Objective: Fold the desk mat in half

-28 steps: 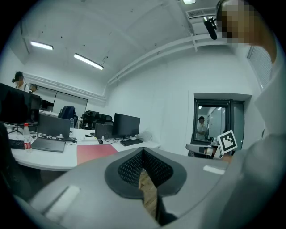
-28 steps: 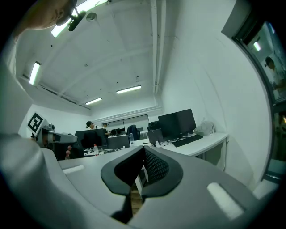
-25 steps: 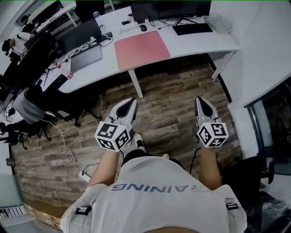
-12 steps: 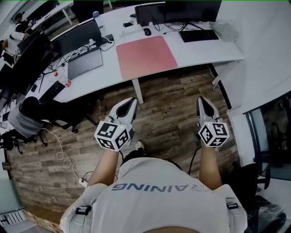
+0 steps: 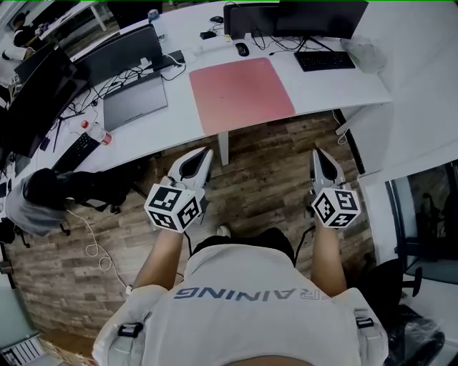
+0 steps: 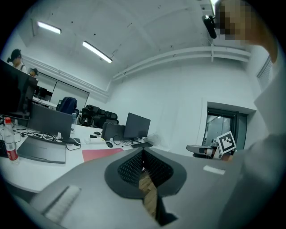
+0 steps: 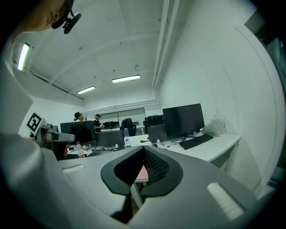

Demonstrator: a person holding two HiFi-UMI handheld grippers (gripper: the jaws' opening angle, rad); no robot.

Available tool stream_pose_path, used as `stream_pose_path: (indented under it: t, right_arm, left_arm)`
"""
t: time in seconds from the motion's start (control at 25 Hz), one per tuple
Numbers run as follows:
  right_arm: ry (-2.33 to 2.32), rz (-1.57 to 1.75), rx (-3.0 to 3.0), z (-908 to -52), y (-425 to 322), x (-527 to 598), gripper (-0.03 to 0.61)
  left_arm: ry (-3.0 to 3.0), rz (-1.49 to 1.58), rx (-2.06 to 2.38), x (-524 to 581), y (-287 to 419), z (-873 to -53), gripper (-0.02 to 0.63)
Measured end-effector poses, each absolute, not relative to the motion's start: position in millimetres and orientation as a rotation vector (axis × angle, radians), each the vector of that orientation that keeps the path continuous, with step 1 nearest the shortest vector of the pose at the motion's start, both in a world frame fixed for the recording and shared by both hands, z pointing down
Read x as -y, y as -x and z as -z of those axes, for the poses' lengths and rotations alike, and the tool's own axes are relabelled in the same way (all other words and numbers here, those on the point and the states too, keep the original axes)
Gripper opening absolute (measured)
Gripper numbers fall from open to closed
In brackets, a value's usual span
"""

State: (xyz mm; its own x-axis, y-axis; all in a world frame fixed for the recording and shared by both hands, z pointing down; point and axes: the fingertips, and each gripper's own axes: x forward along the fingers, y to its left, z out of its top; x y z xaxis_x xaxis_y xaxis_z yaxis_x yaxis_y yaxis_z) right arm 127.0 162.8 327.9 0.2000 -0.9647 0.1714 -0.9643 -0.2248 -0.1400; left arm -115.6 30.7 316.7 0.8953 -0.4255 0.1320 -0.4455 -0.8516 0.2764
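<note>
Seen from above, a person in a white shirt [image 5: 240, 307] holds both forearms out in front, a gripper in each hand. The left gripper [image 5: 206, 151] and the right gripper [image 5: 317, 152] are level with each other and well apart, above a wood-plank floor [image 5: 265, 179]. Both point toward a white bench [image 5: 179, 136] just ahead. Each gripper's own view shows its jaws closed tip to tip, with nothing between them.

The pink desk mat [image 5: 242, 93] lies flat and unfolded on the bench. Its near edge runs along the bench's front edge, ahead of the gap between the two grippers, and neither gripper touches it.

A closed grey laptop [image 5: 134, 100] lies left of the mat. Behind the mat are a mouse [image 5: 242, 48], a black keyboard [image 5: 325, 60] and dark monitors [image 5: 300, 16].
</note>
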Motion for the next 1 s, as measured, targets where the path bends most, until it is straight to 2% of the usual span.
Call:
stream_pose_path:
  t: [0.16, 0.48, 1.0]
  right_arm:
    - [2.434, 0.375, -1.972, -332.7, -126.7, -141.2, 0.017]
    - [2.382, 0.403, -1.995, -348.8, -175.5, -80.0, 0.017]
    - [2.308, 0.496, -2.071, -357.2, -315.2, 1.9, 0.017]
  left_arm:
    - [-2.739, -0.102, 0.644, -8.1, 113.1, -322.6, -0.002]
    - [-2.749, -0.095, 0.713, 36.5, 76.9, -327.0, -0.002]
    - [-2.778, -0.128, 0.803, 93.6, -60.0, -309.2, -0.002]
